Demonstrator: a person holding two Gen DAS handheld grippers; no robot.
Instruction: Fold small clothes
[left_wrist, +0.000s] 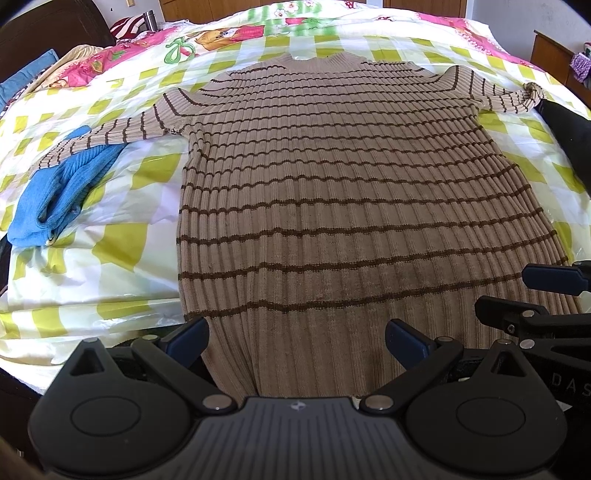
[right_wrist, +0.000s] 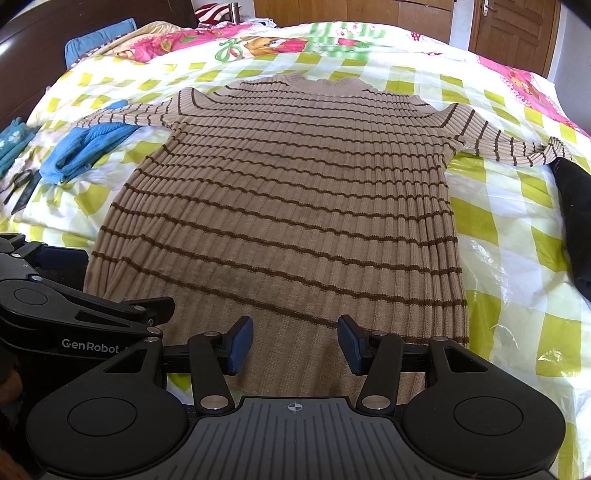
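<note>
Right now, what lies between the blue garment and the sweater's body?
The sweater's striped sleeve overlaps the blue garment; below, only checked bedcover, in both views.

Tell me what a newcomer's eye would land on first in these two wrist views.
The tan sweater with brown stripes fills the middle, spread flat on the yellow-checked bedcover, collar at the far end. Both the left gripper and right gripper hang open over its near hem. A blue knit garment lies under its left-of-frame sleeve.

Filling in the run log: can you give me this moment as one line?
stage: pre-fold | striped sweater: flat on bed | left gripper: open, over hem | right gripper: open, over hem | blue garment: under sleeve
</note>
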